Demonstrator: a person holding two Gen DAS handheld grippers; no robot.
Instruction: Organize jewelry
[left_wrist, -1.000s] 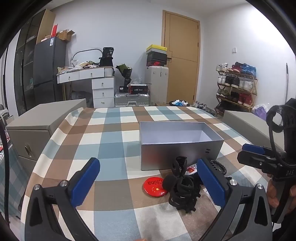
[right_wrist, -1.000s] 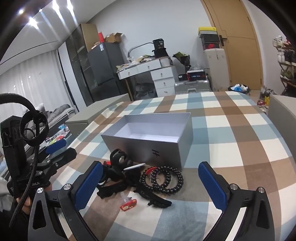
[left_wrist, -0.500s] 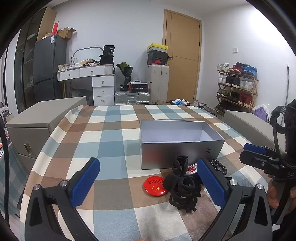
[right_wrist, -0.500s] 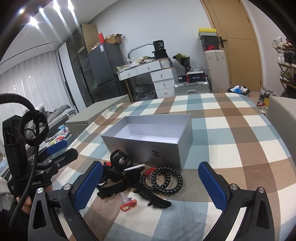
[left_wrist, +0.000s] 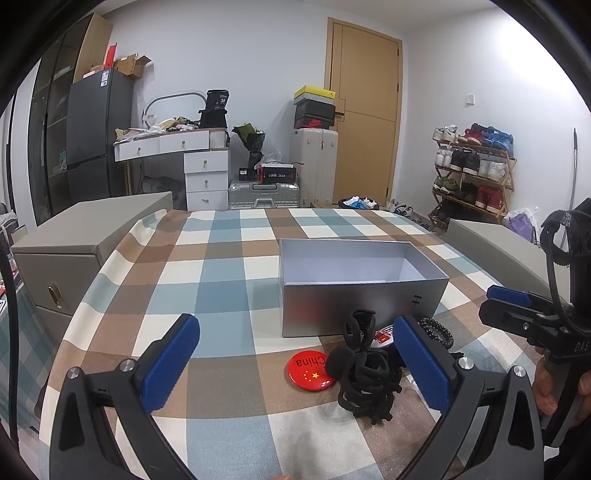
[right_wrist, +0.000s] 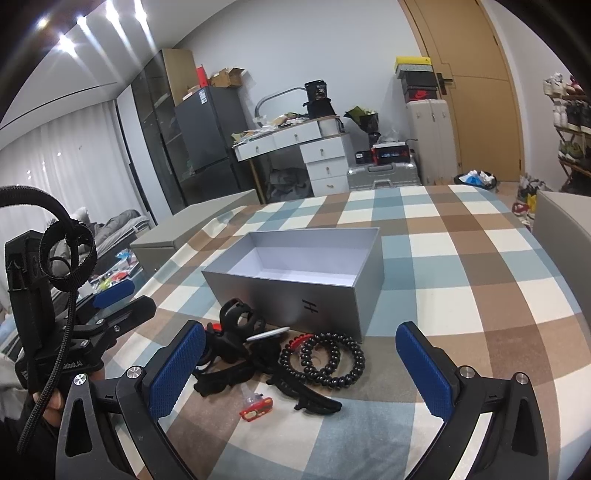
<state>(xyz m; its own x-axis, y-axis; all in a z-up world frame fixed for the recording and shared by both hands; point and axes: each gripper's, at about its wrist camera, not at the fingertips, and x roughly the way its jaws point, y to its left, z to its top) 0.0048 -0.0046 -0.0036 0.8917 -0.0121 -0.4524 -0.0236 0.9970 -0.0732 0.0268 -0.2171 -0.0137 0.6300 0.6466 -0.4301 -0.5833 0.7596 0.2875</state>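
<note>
A: How much has been put away?

B: Nothing, it is judged. The silver box (right_wrist: 295, 280) on the table (right_wrist: 461, 258) is seen empty.

A: And the jewelry?

B: The beaded bracelets (right_wrist: 323, 360), black hair ties (left_wrist: 364, 380) and red badge (left_wrist: 310, 372) are left heaped near the box's front.

A: The tools?

B: The left hand-held gripper (left_wrist: 295, 365) and the right hand-held gripper (right_wrist: 301, 369) are held apart, with nothing gripped.

Both low wrist views share the silver box (left_wrist: 364, 284), seemingly near.

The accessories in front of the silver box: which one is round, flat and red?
The red badge printed "China" with yellow stars. It lies flat on the checked tablecloth, left of the black hair-tie pile; the beaded bracelets are black rings.
</note>
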